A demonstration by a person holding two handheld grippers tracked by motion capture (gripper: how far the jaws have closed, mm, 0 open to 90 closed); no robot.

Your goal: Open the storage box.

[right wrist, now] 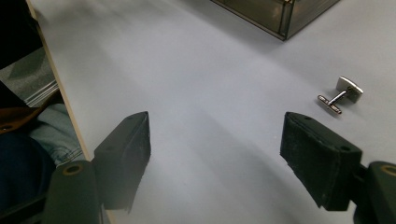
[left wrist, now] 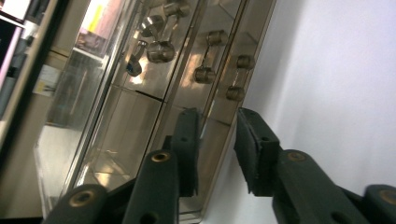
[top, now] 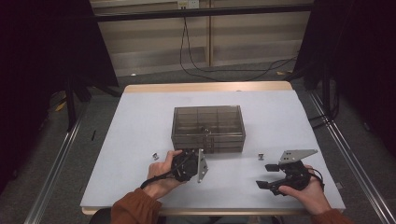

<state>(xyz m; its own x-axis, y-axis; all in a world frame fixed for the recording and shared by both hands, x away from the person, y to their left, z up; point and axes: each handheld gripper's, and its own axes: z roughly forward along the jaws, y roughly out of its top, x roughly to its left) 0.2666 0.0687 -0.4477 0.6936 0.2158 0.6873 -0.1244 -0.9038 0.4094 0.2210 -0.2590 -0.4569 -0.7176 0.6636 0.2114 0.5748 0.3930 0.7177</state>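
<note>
A smoky clear box (top: 208,122) with compartments stands mid-table. My left gripper (top: 189,156) lies on its side against the box's front. In the left gripper view its jaws (left wrist: 217,116) stand a narrow gap apart, with the box's (left wrist: 135,107) edge running between them and no pad clearly pressing on it. Several silver cufflinks (left wrist: 161,49) show through the box wall. My right gripper (top: 264,176) rests open near the front right, with bare table between its jaws (right wrist: 217,126). A loose cufflink (right wrist: 341,95) lies just beyond its right jaw and appears as cufflink (top: 261,156) in the high view.
Another cufflink (top: 154,155) lies left of my left hand. The white table (top: 140,116) has free room on both sides of the box. Its front edge (right wrist: 70,121) runs close behind my right gripper. Dark stands and floor cables surround the table.
</note>
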